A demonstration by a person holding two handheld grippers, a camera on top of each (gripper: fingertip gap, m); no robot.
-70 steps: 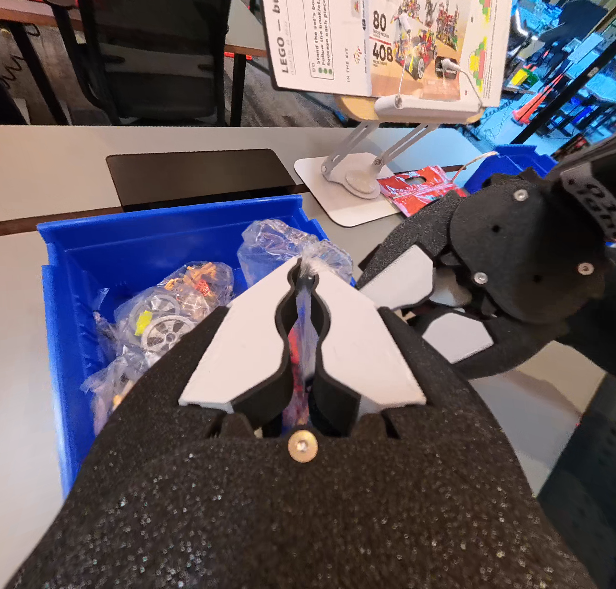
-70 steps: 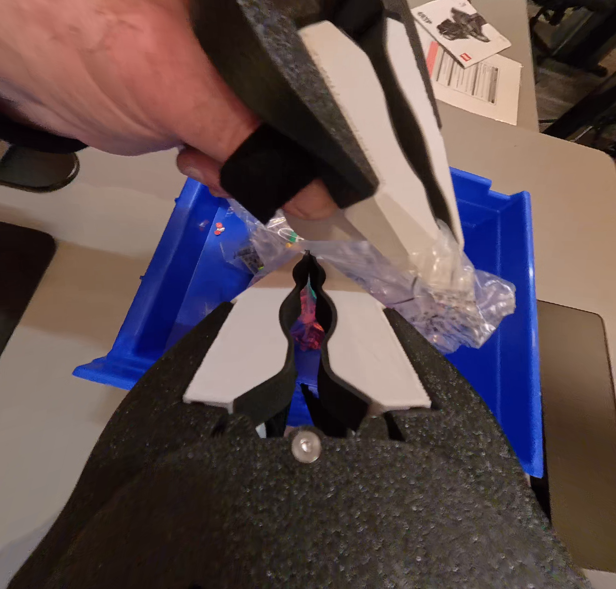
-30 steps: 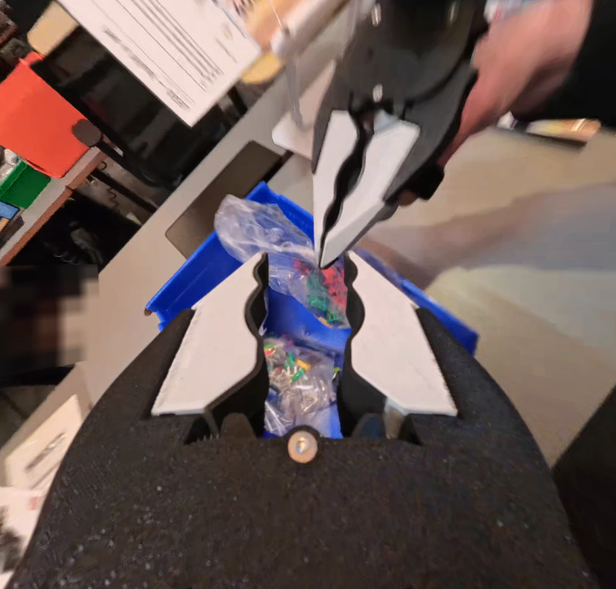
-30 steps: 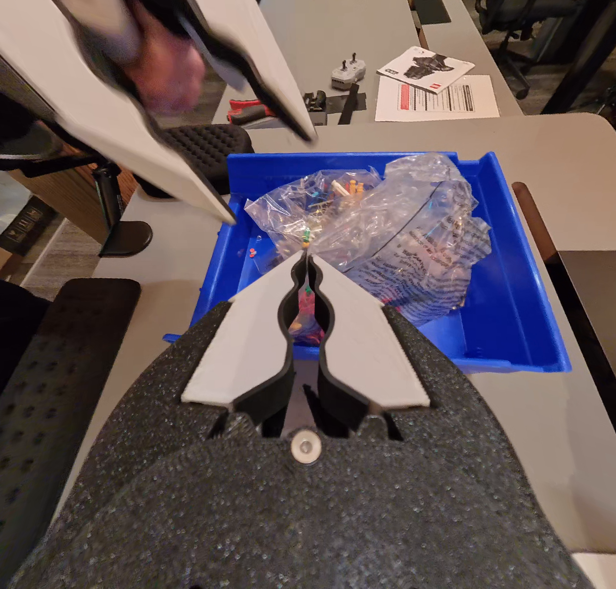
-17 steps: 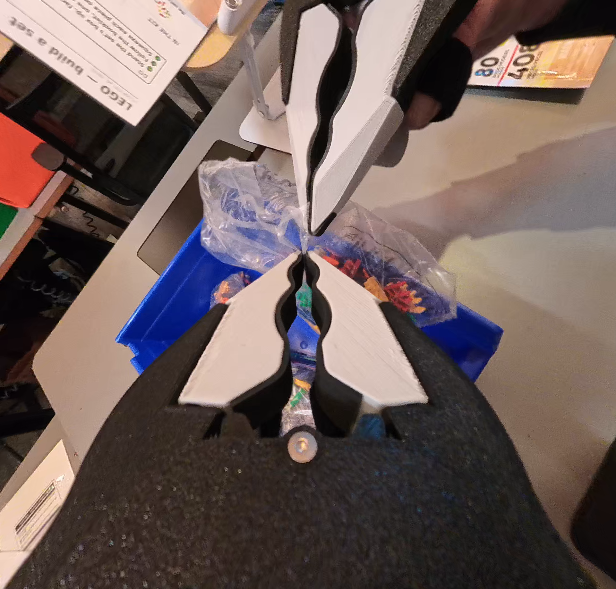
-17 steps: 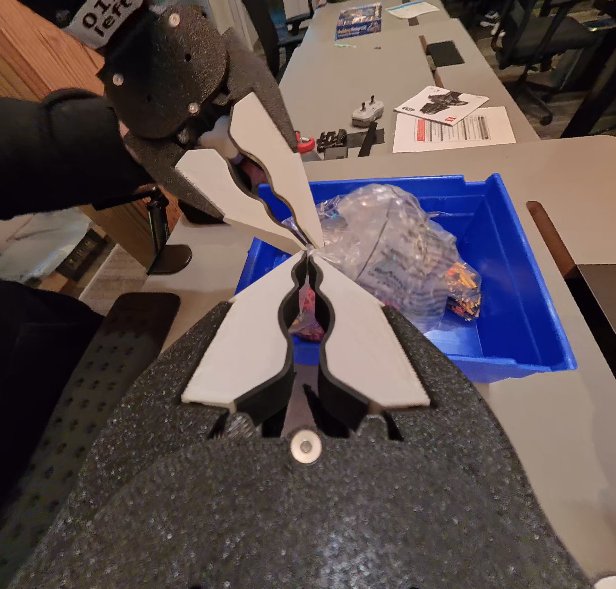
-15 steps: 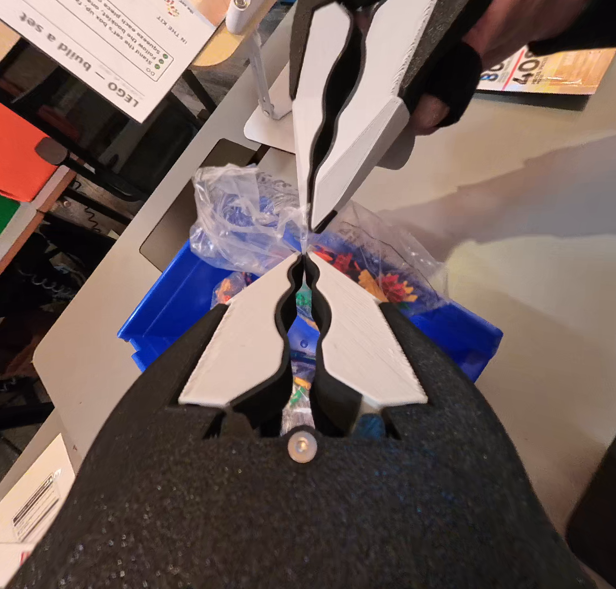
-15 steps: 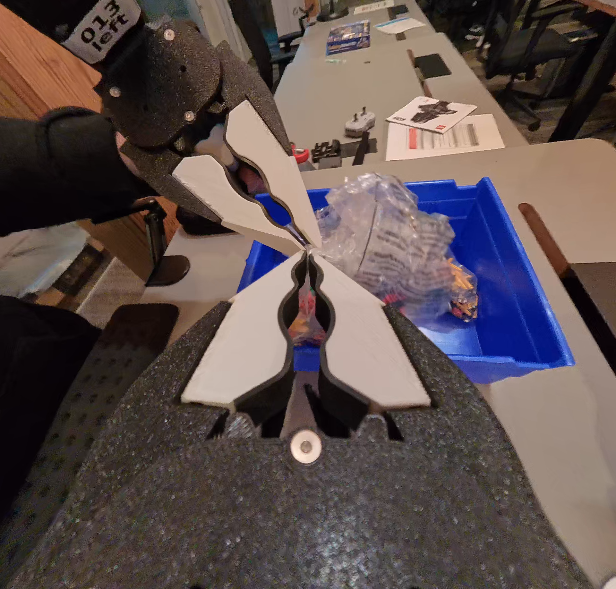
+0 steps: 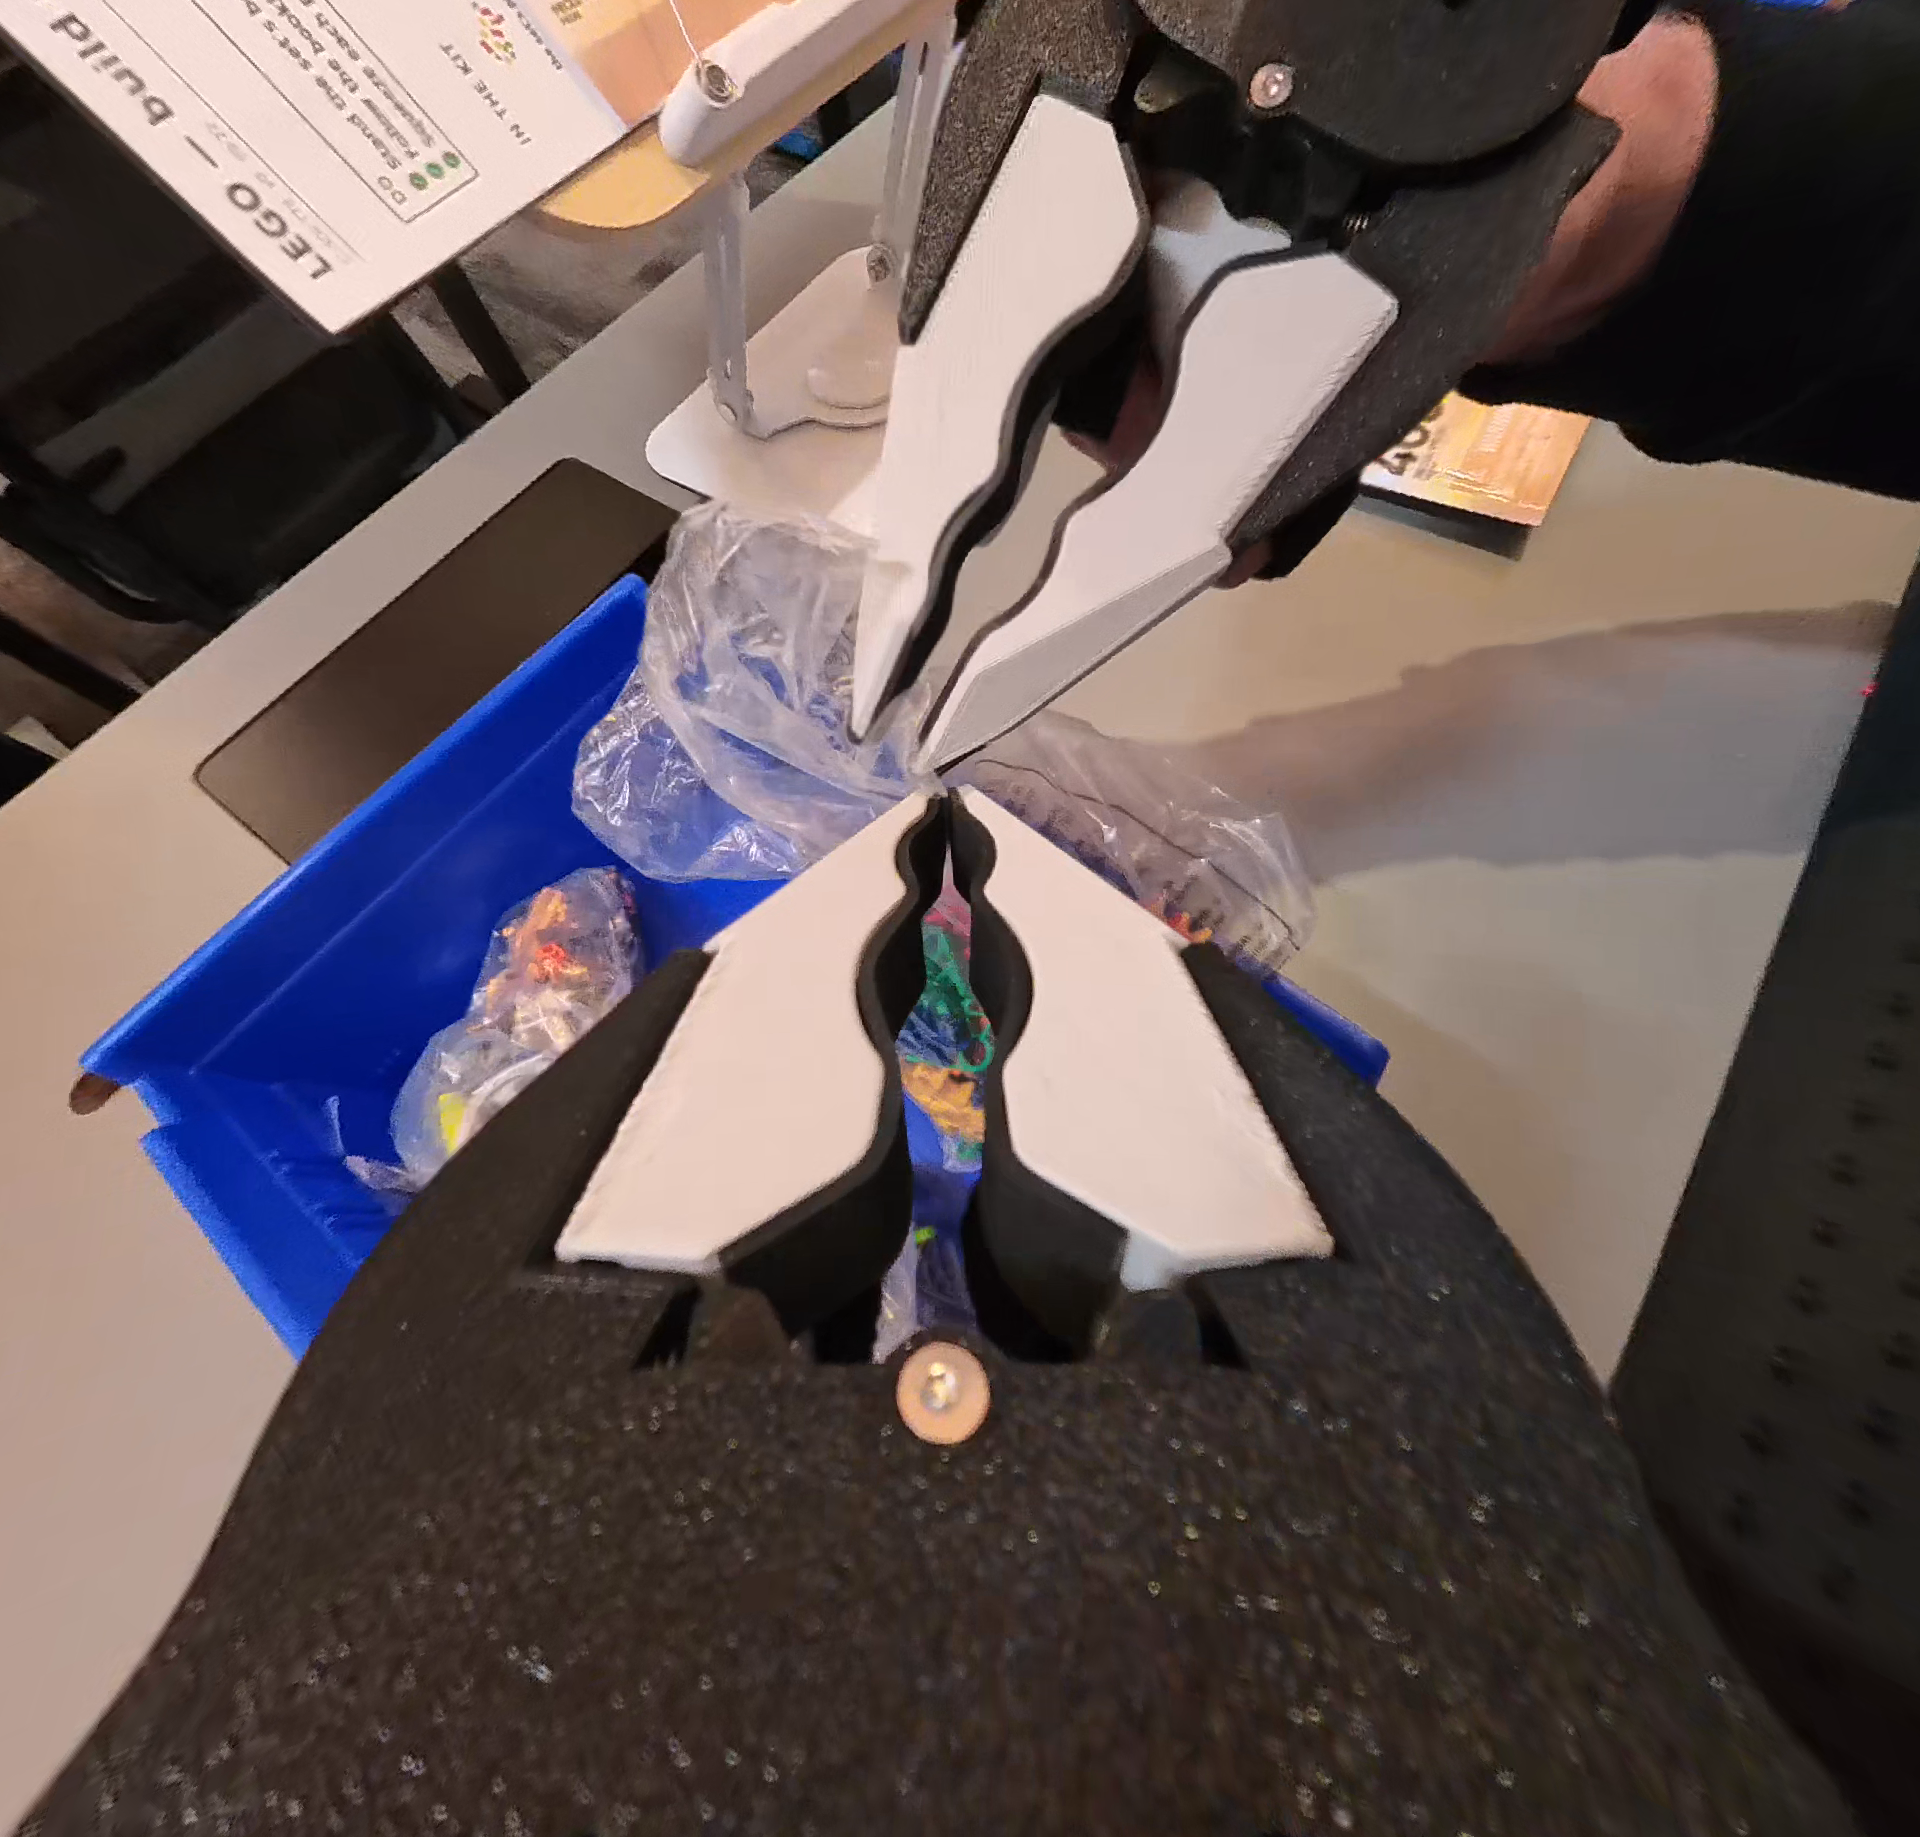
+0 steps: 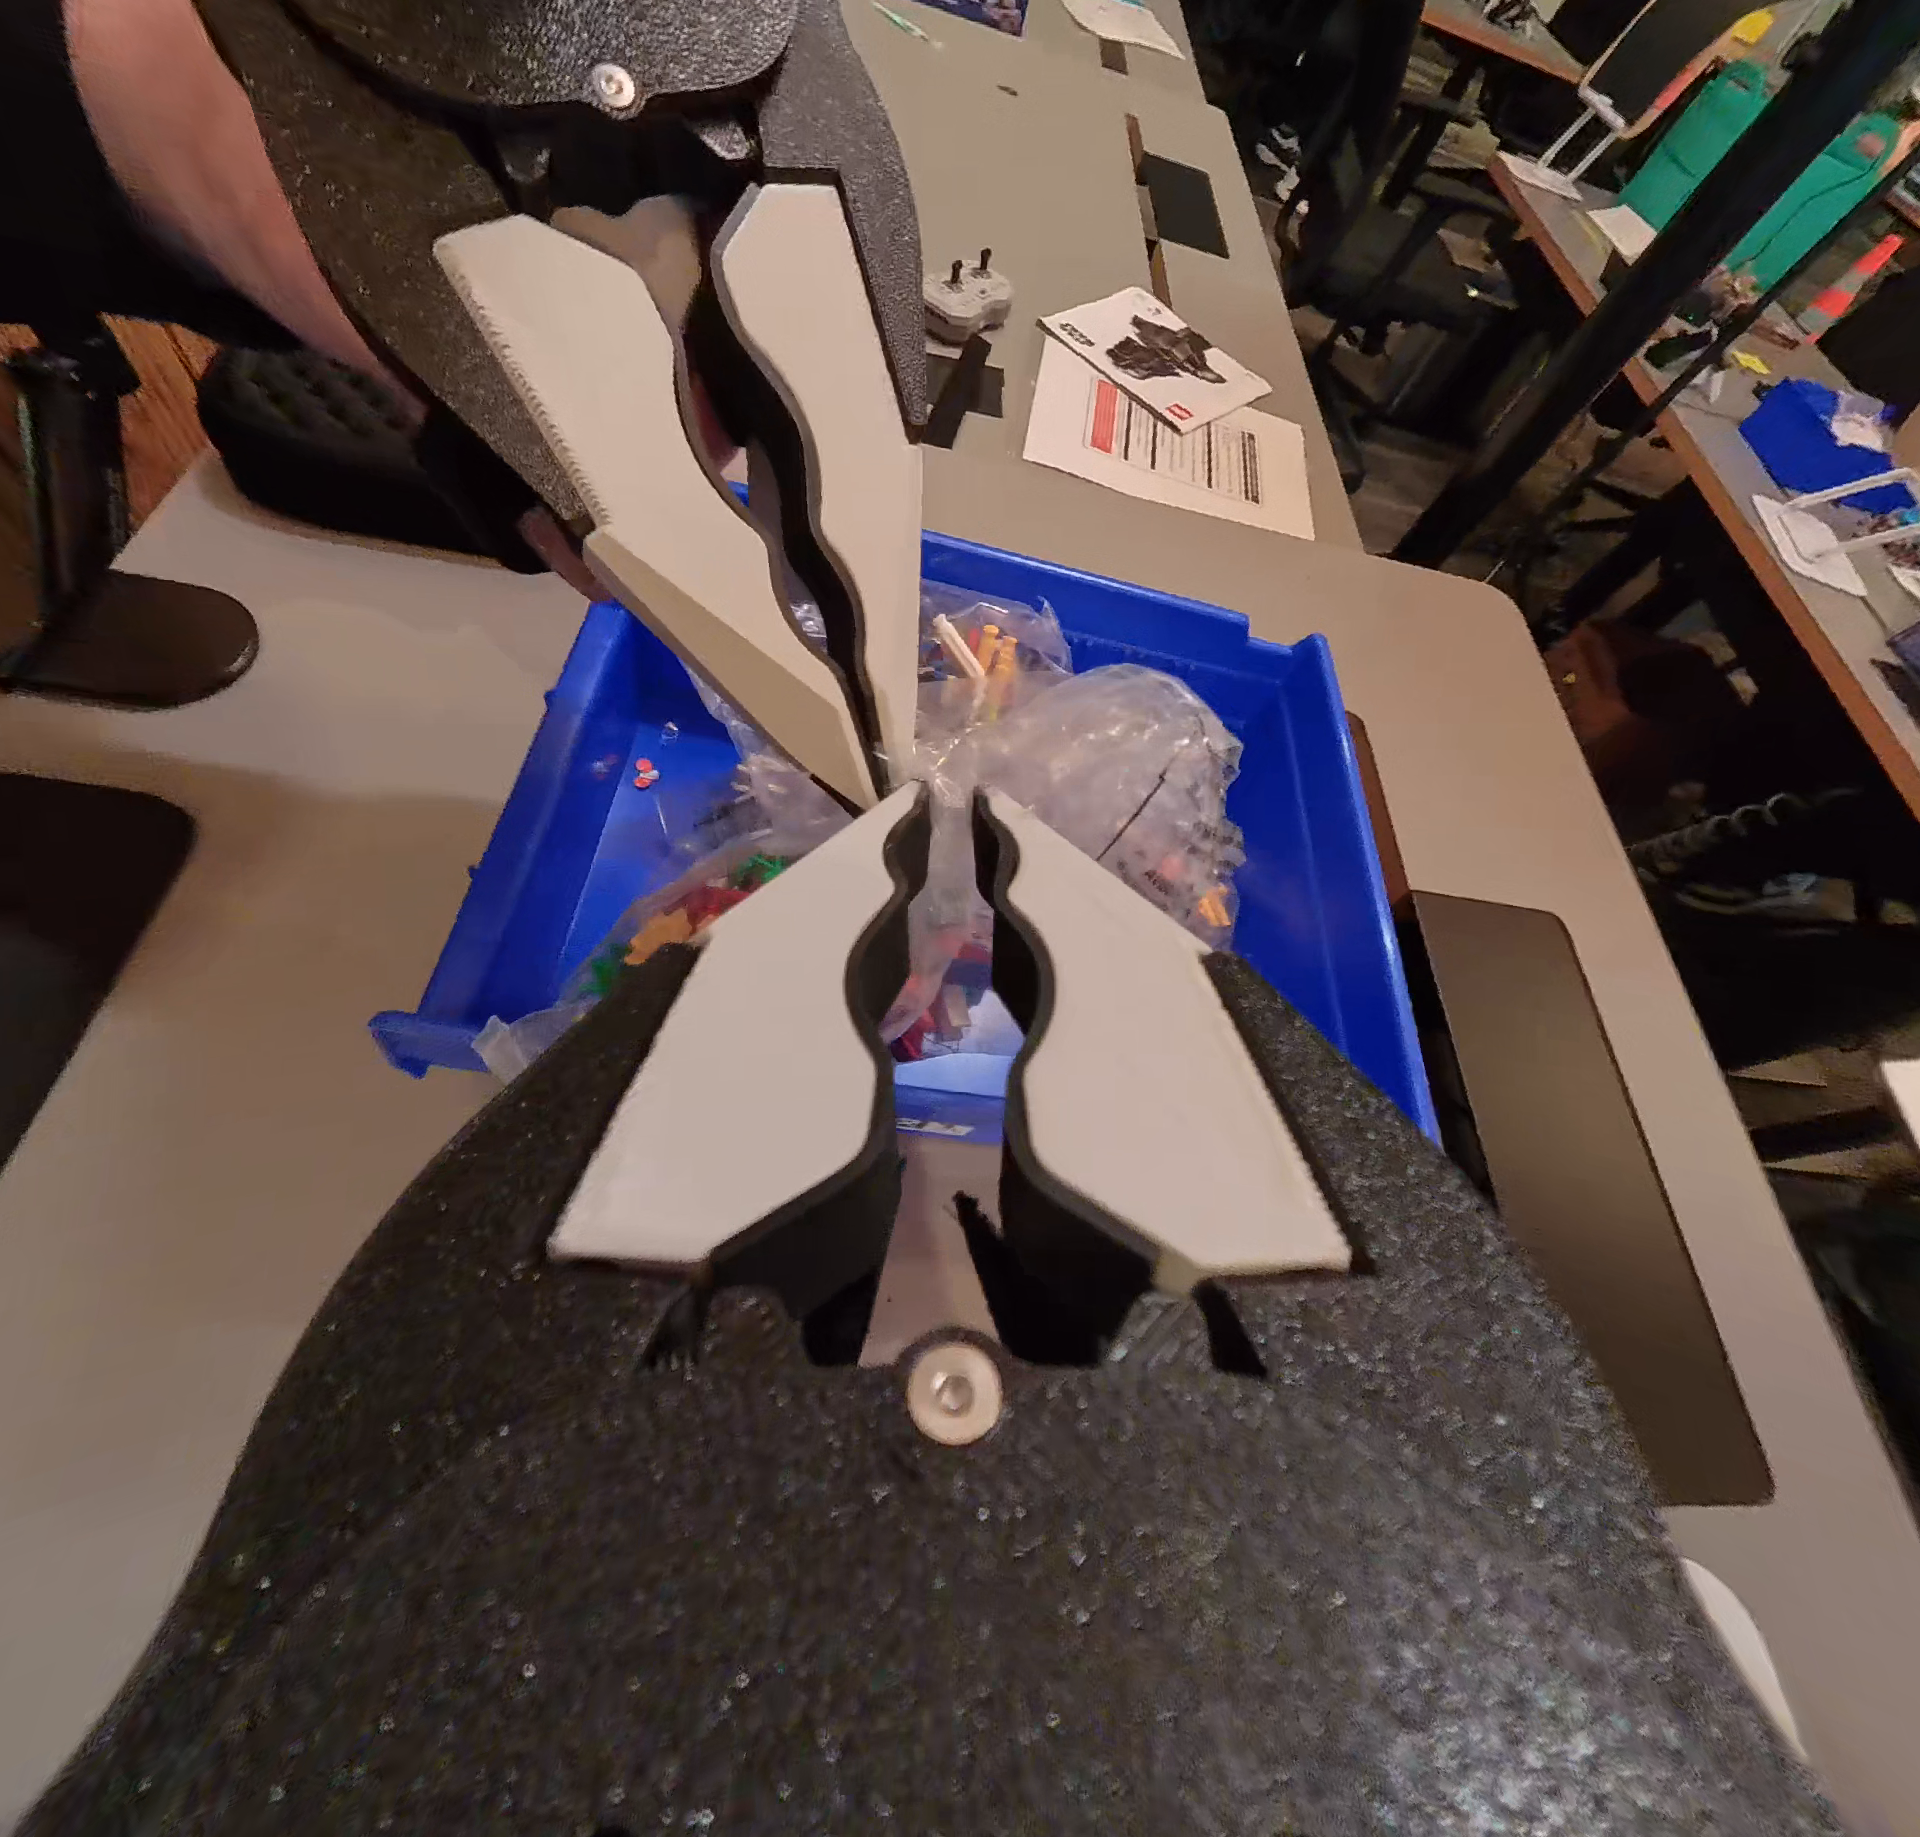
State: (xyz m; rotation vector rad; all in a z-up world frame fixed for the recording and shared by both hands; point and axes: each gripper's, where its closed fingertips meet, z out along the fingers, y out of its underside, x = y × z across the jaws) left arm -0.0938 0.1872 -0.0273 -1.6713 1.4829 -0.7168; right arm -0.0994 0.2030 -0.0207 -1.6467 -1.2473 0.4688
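A clear plastic bag (image 9: 748, 707) of small coloured bricks hangs over a blue bin (image 9: 312, 966). My left gripper (image 9: 940, 800) is shut on a bunched top edge of the bag. My right gripper (image 10: 951, 795) meets it tip to tip at the same spot. Its fingers stand slightly apart, with a twist of the bag's plastic (image 10: 948, 852) between them. The right gripper also shows in the left wrist view (image 9: 899, 743), coming down from above with a gap between its fingers. The left gripper shows closed in the right wrist view (image 10: 883, 774). The bag (image 10: 1122, 779) sags into the bin (image 10: 1340, 852).
Smaller bags of parts (image 9: 530, 998) lie in the bin. A white stand (image 9: 790, 405) holding an instruction sheet (image 9: 312, 73) stands behind it. A booklet (image 9: 1475, 457) lies to the right. Black inset panels (image 10: 1558, 1164) sit in the table. Papers (image 10: 1164, 426) and a small controller (image 10: 966, 301) lie farther off. The tips of both grippers are at nearly the same place.
The left gripper opened, then shut again on the bag's top beside the right gripper's tips. Since half a second ago the right gripper's fingers have parted a little and both views have swung.
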